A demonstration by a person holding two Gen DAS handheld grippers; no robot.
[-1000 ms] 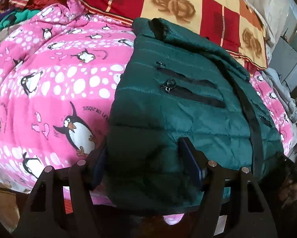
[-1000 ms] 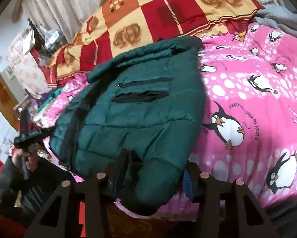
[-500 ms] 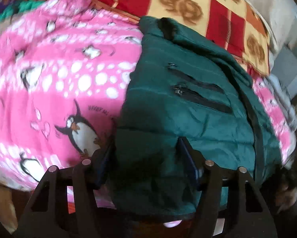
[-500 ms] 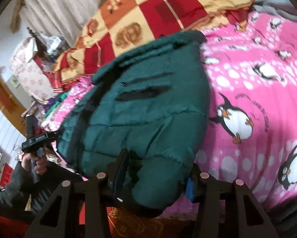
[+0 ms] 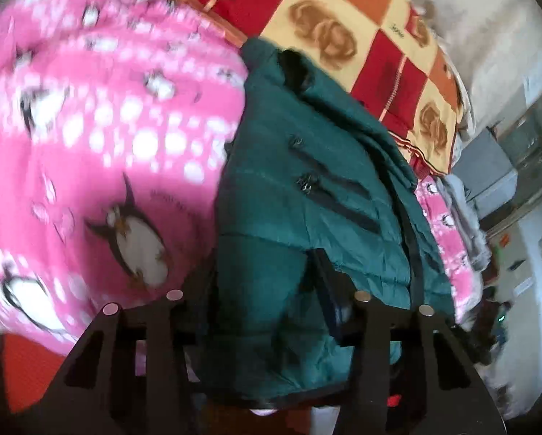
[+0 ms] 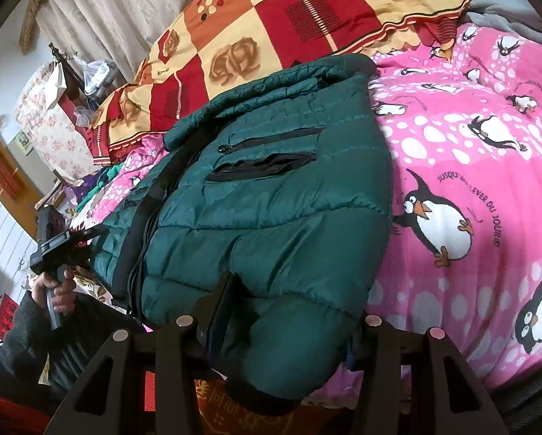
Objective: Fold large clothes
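Note:
A dark green puffer jacket [image 5: 307, 195] lies folded lengthwise on a pink penguin blanket [image 5: 89, 137], its collar toward the far quilt. My left gripper [image 5: 267, 282] is shut on the jacket's near hem, green fabric bulging between its fingers. My right gripper [image 6: 289, 311] is shut on the jacket's [image 6: 271, 188] near hem too, at the corner by the pink blanket [image 6: 470, 166]. In the right wrist view a hand holds the left gripper [image 6: 53, 243] at the far left, beyond the jacket.
A red and yellow rose-patterned quilt [image 6: 271, 29] lies at the bed's far side. Grey cloth [image 5: 463, 203] and furniture [image 5: 495, 166] stand to the right in the left wrist view. A floral-covered pile [image 6: 49, 119] and curtain lie at the left in the right wrist view.
The left wrist view has swung and blurred, the jacket shifting right in it. The right gripper has moved a little with the hem. Both stay shut on the jacket.

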